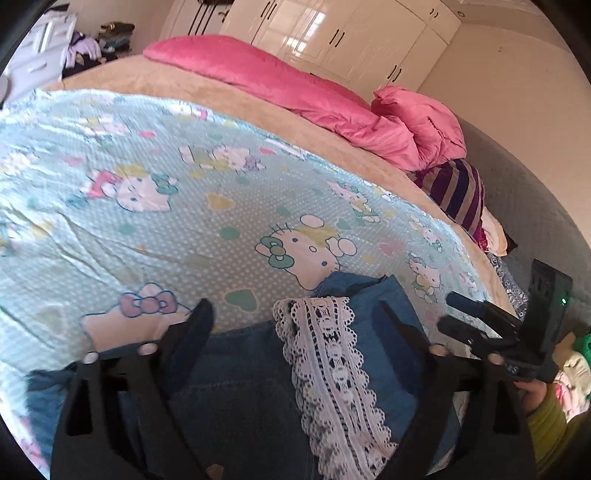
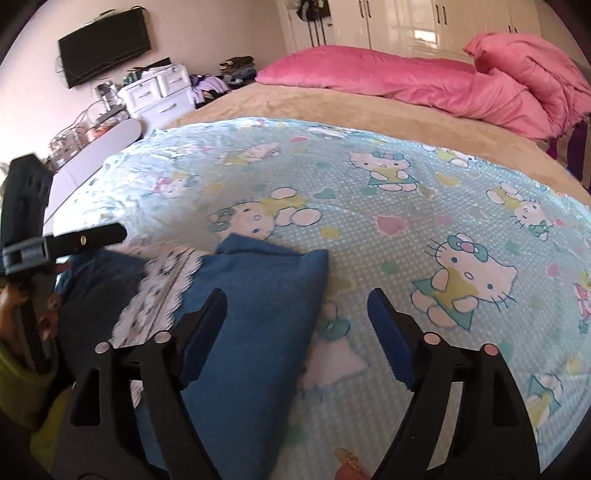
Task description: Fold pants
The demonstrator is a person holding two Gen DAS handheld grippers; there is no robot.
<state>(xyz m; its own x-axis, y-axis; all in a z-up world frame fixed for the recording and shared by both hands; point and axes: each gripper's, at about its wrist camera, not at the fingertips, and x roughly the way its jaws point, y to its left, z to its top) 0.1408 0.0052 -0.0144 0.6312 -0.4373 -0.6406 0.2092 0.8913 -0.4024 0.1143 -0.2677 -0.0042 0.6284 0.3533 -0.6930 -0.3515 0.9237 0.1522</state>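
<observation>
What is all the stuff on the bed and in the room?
pants: one, blue denim with white lace trim, folded on the sheet beneath both grippers
sheet: one, light blue with cartoon cats, spread over the bed
blanket: one, tan, under the sheet
duvet: one, pink, bunched along the bed's far side
wardrobe: one, glossy cream, far wall
television: one, black, on the wall
drawer unit: one, white, beside the bed
left gripper: black, fingers open, over the pants
right gripper: black with blue pads, fingers open, holding nothing

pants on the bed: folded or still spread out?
Folded. The blue pants lie as a compact doubled bundle on the cartoon sheet, lace trim across the top, no legs stretched out.
</observation>
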